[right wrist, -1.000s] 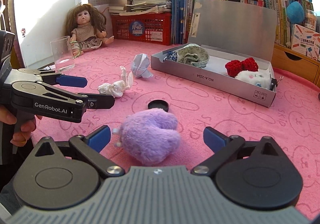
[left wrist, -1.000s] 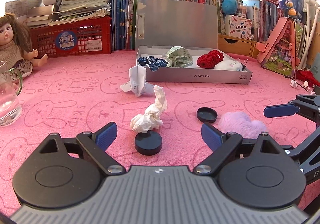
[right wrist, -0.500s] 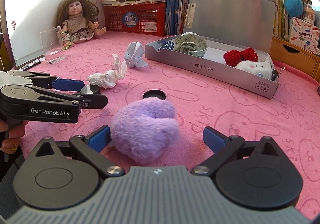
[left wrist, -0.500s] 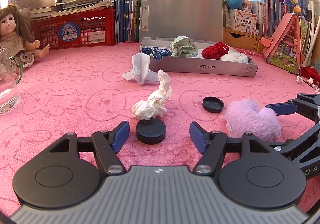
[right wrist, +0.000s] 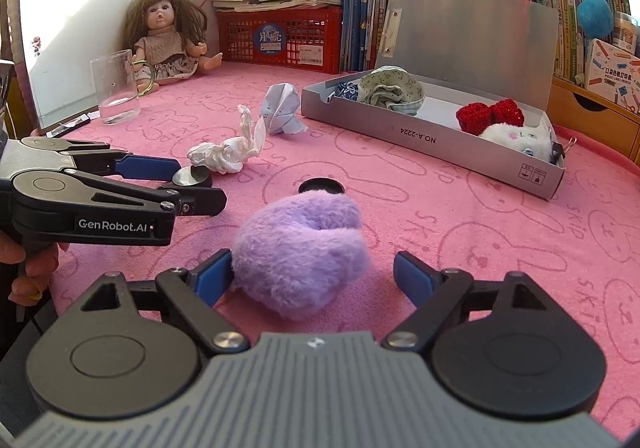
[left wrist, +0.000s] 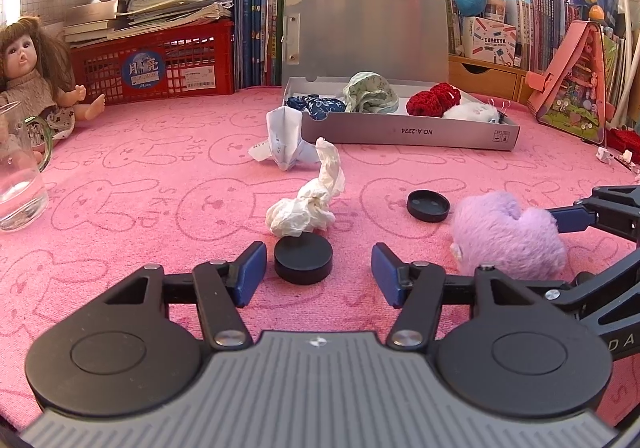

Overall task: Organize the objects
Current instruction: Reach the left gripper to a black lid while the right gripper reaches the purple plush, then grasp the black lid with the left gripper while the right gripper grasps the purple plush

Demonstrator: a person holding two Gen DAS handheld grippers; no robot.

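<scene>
On the pink rabbit-print cloth (left wrist: 140, 207), a black round puck (left wrist: 303, 262) lies between the fingers of my left gripper (left wrist: 318, 274). Its jaws are closing: the left pad is close beside the puck and the right pad stands apart from it. In the right wrist view the same left gripper (right wrist: 180, 185) brackets the puck (right wrist: 192, 175), whose top looks shiny there. A fluffy purple heart (right wrist: 300, 252) sits between the fingers of my right gripper (right wrist: 314, 276), whose jaws are also closing. There the left pad brushes the fur and the right pad is clear of it.
A shallow black lid (left wrist: 428, 205) and a crumpled tissue (left wrist: 306, 203) lie just past the puck, with folded paper (left wrist: 284, 139) behind. An open grey box (left wrist: 400, 135) holds cloth and toys. A glass mug (left wrist: 20, 183) and a doll (left wrist: 28, 79) are at left.
The left jaws have narrowed around the black puck. The right jaws have drawn in a little around the purple heart. Neither hand has shifted much.
</scene>
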